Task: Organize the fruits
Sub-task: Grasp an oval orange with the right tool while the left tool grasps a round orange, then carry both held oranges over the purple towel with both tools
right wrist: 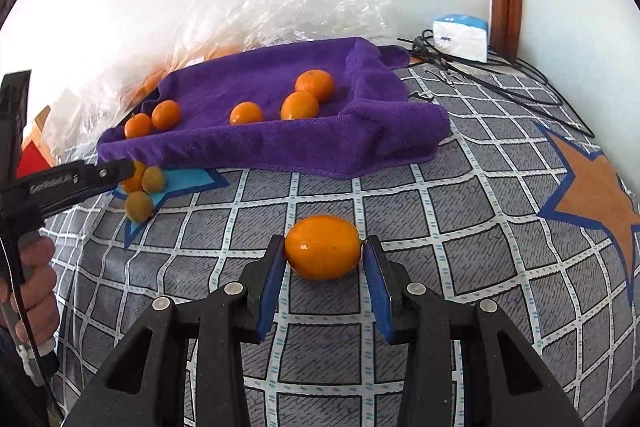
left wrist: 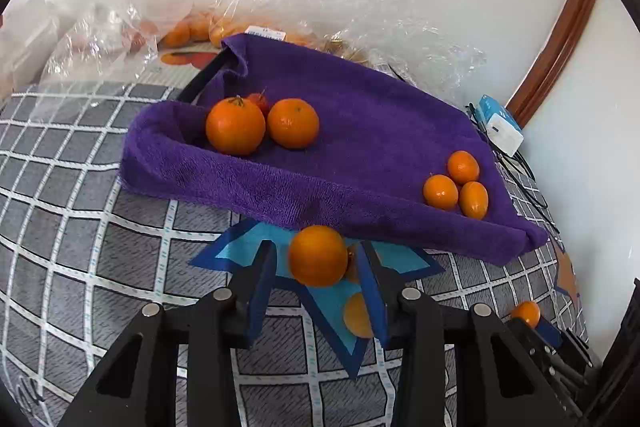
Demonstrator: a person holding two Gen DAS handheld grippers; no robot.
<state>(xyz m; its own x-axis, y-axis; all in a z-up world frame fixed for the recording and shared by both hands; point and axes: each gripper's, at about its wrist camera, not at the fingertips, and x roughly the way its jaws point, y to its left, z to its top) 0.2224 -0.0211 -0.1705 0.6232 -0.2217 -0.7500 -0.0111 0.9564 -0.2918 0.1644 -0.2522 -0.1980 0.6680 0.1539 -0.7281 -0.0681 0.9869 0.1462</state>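
Purple towel on checked bedspread, several oranges inside; plastic bags behind. Left gripper fingers wide around blurred orange, contact unclear. Right gripper fingers touching both ends of oval orange on bedspread.

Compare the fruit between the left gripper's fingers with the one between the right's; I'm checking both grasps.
The left gripper frames a round fruit with a gap beside its fingers; the right gripper frames an oval fruit touching both fingers. The round one sits by the purple towel, the oval one on the checkered cloth. Both are orange.
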